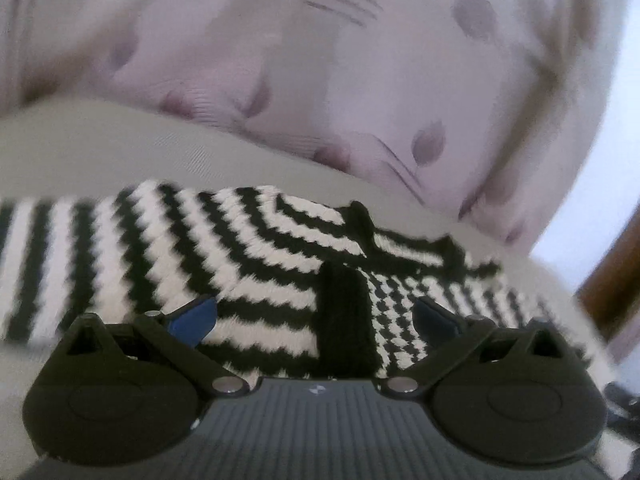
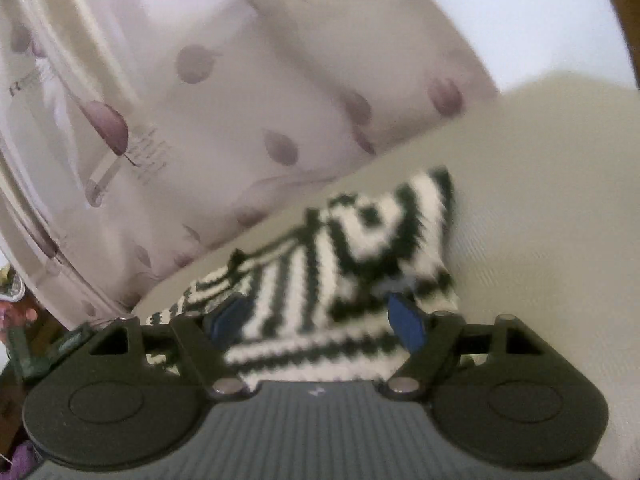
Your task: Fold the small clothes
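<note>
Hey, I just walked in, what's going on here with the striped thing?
A person with a handheld gripper in each hand is working on a small black-and-white striped knit garment lying on a pale cream surface, with a patterned curtain behind. Both the left gripper and the right gripper sit low over the knit with jaws spread apart, fabric between the blue fingertips. Neither looks clamped. In the right view one part of the garment is bunched up. Both views are blurred.

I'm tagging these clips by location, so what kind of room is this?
Probably a home bedroom: a black-and-white striped knit garment lies on a cream bedsheet-like surface, beside sheer petal-print curtain-like fabric.
</note>
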### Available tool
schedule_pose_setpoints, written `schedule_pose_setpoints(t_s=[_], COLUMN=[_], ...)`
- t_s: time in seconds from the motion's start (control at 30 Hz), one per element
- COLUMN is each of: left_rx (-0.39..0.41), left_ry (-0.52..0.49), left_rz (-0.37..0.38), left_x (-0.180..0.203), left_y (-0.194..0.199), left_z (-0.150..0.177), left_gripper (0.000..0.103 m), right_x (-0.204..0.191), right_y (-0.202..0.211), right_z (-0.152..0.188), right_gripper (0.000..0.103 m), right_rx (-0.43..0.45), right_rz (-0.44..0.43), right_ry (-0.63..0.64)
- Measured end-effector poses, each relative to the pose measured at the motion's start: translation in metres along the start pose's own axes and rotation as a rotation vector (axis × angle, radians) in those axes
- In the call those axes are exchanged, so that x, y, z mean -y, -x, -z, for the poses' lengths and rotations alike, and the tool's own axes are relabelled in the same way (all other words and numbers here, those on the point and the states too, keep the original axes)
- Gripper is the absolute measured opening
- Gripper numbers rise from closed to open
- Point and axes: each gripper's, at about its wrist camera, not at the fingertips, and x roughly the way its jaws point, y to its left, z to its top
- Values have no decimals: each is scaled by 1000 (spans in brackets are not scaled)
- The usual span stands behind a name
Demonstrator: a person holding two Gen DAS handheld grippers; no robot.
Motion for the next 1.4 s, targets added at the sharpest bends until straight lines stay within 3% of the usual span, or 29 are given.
schedule_pose_setpoints(t_s=[0.1,0.17,0.2,0.23,0.3,0.4,0.47,0.57,0.6,0.63,0.67,0.73,0.77,0.83,0.87,0.9,0.93,0.97,1.0,1.07,1.23,1.27,1.4], left_rx=[-75,-129,-88,-72,-5,110,119,81,32,-19,-60,-101,-70,-48,-72,-112,-146,-129,-98,-58,133,139,37], left_ry=[-80,-105,-122,-102,-32,-28,2,16,12,28,47,18,-7,-33,-34,-24,-34,-80,-99,-53,-9,0,-32], left_rz=[2,7,-30,-8,-16,-130,-155,-140,-75,-6,39,66,55,54,89,129,126,74,69,72,-17,-27,-57], left_x=[16,18,20,17,9,-1,-15,-25,-27,-28,-28,-19,-13,-7,-5,-3,-1,5,8,3,-8,-11,-10], left_y=[-29,-46,-45,-41,-27,-3,2,0,-4,-8,-12,-18,-17,-18,-21,-28,-39,-41,-39,-33,12,15,-7], left_z=[-1,4,6,6,5,2,-1,2,3,2,2,4,6,8,9,9,10,13,16,17,8,8,19], left_gripper=[96,52,34,10,0,0,0,0,0,7,18,91,99,97,93,65,23,22,19,18,18,18,18], right_x=[3,0,2,4,8,16,20,24,24,25,25,27,27,29,30,30,31,32,33,34,36,36,36], right_y=[-2,0,-3,-2,0,3,5,5,6,7,7,8,8,8,8,8,8,8,8,8,9,8,6], right_z=[11,10,11,12,12,12,12,13,13,13,14,14,14,13,14,14,14,14,14,14,15,15,15], right_gripper=[79,81,81,81,81,85,86,89,90,91,91,92,92,92,92,92,92,92,92,92,92,92,92], right_rx=[21,49,52,48,54,66,81,95,100,106,110,113,115,116,117,120,124,126,128,132,141,138,129], right_rz=[-18,-18,-20,-29,-40,-49,-46,-55,-52,-49,-51,-54,-52,-54,-55,-57,-59,-60,-60,-59,-55,-56,-49], right_ry=[-17,-7,-15,-27,-51,-93,-122,-145,-149,-154,-158,-167,-172,-182,-185,-188,-190,-193,-198,-209,-221,-221,-219])
